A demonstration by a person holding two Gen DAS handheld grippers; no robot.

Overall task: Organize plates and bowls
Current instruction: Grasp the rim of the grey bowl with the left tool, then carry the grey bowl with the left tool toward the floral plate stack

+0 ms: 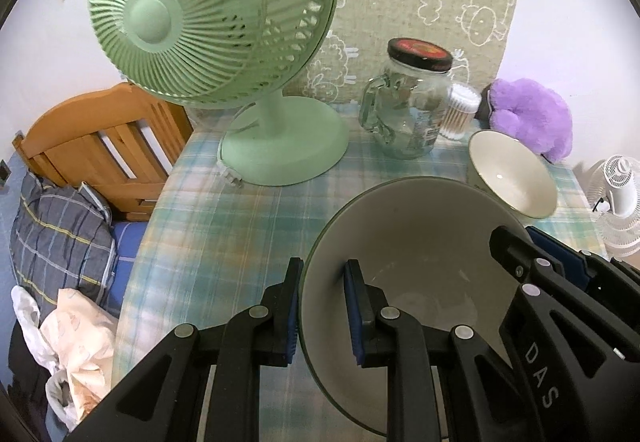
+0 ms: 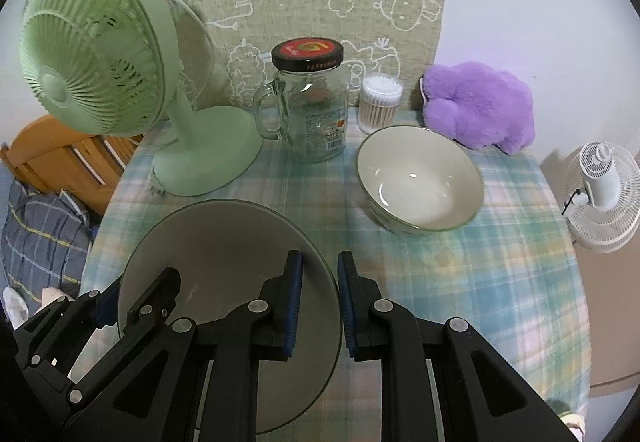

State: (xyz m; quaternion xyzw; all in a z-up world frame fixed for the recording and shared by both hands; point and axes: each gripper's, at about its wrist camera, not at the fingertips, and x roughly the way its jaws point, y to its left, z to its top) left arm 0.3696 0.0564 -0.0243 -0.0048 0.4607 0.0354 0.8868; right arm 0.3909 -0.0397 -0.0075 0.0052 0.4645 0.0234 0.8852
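Observation:
A large grey-white bowl (image 1: pixel 420 262) is held over the checked tablecloth (image 1: pixel 240 226). My left gripper (image 1: pixel 324 306) straddles its left rim, one finger outside and one inside. My right gripper (image 2: pixel 318 306) straddles its right rim (image 2: pixel 224 282) the same way and shows at the bowl's right in the left wrist view (image 1: pixel 532 262). Whether the pads press the rim I cannot tell for sure, but both look clamped on it. A smaller cream bowl (image 2: pixel 420 178) with a dark rim stands upright on the table further back right; it also shows in the left wrist view (image 1: pixel 512 174).
A green desk fan (image 2: pixel 100 54) stands at the back left. A glass jar (image 2: pixel 312 110) with a black lid, a tub of cotton swabs (image 2: pixel 380 102) and a purple plush toy (image 2: pixel 480 110) line the back. A white fan (image 2: pixel 604 194) stands off the table's right edge, a wooden bed frame (image 1: pixel 104 142) to the left.

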